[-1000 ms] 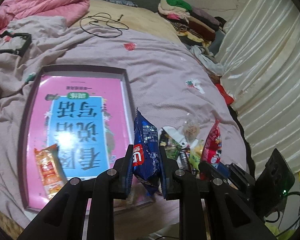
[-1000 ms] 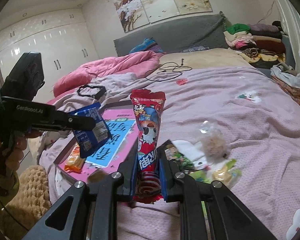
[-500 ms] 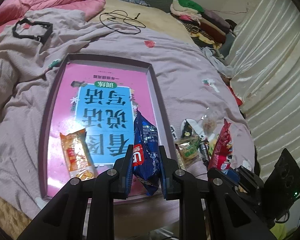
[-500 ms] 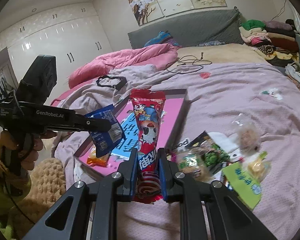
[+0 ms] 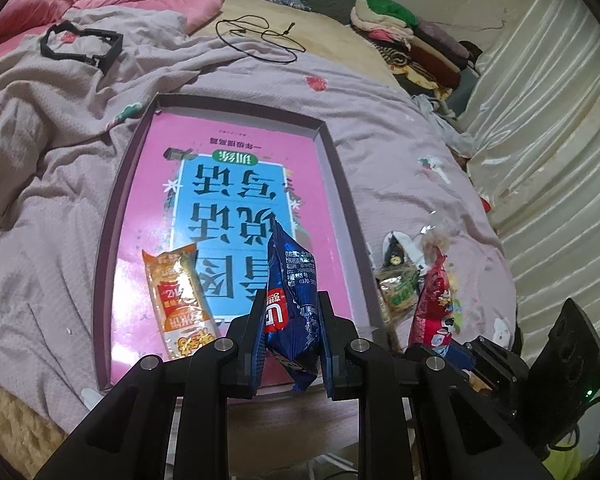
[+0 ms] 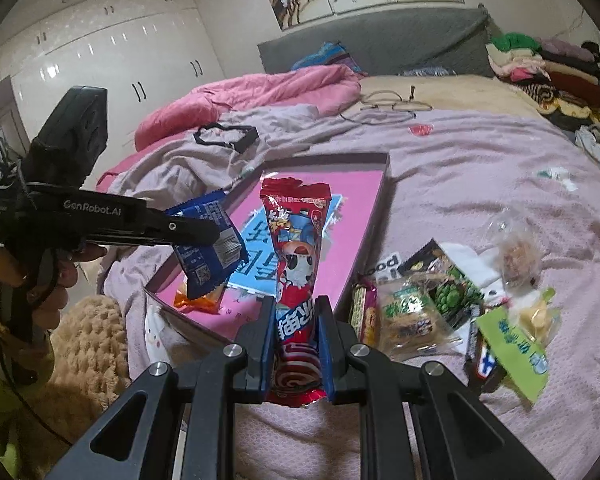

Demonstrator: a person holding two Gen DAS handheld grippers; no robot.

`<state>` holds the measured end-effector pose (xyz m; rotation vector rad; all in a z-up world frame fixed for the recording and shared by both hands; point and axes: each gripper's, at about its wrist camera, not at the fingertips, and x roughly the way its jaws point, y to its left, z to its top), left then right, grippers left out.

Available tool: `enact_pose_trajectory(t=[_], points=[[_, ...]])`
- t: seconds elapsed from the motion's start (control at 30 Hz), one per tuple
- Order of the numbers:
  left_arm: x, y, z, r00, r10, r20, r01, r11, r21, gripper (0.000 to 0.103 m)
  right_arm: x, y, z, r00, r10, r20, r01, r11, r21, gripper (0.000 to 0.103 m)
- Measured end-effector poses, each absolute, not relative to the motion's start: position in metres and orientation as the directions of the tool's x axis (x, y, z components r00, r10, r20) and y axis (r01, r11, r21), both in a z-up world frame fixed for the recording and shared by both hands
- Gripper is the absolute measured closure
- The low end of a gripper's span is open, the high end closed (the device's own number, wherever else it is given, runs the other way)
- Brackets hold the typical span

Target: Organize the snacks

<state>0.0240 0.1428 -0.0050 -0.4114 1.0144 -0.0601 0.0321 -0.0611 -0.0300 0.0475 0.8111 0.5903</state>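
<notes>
Bedroom: lilac bedspread (image 5: 384, 128) with a pink quilt at 11 o'clock and folded clothes at 1 o'clock in the left wrist view.
Left tongs: left gripper (image 5: 290, 338) is clamped on the blue packet (image 5: 290, 300), jaws nearly together with only the wrapper between them; the packet stands upright over the near end of the tray.
Right tongs: right gripper (image 6: 296, 344) is pinched just as tightly on the red packet (image 6: 296, 248), which rises toward 12 o'clock, hanging near the tray's near right corner.
Tray: shallow purple-rimmed tray (image 5: 332, 160) lined with a pink and blue printed sheet; 1 orange packet (image 5: 178, 300) already lies flat inside, at 9 o'clock of the blue one.
Loose snacks: pile of snacks (image 6: 440, 304) on the bedspread at 3 o'clock of the red packet, outside the tray.
Step in hand: judged to be setting both packets into the tray.
Doing it well: lower each until its bottom edge meets the sheet, tip it flat beside the orange packet, then release; place 1 at a time so the 2 tools do not collide.
Risk: letting go high could send a packet over the low rim.
</notes>
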Motion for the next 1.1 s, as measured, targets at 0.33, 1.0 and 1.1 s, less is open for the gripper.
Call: enact_pose_trajectory(t=[0.33, 1.0, 1.1], points=[[0.027, 0.145, -0.022, 0.517, -0.245, -0.82, -0.144, 0.92, -0.365, 0.081, 0.043, -0.039, -0.046, 0.497, 0.478, -0.724, -0.468, 0.851, 0.24, 0.084], [0.029, 0.165, -0.039, 0.508, -0.245, -0.826, -0.191, 0.903, -0.385, 0.081, 0.066, -0.008, -0.062, 0.505, 0.419, -0.755, -0.472, 0.866, 0.165, 0.084], [0.03, 0.167, -0.041, 0.507, -0.246, -0.826, -0.197, 0.9, -0.389, 0.081, 0.068, -0.008, -0.067, 0.499, 0.412, -0.762, -0.468, 0.869, 0.163, 0.084]])
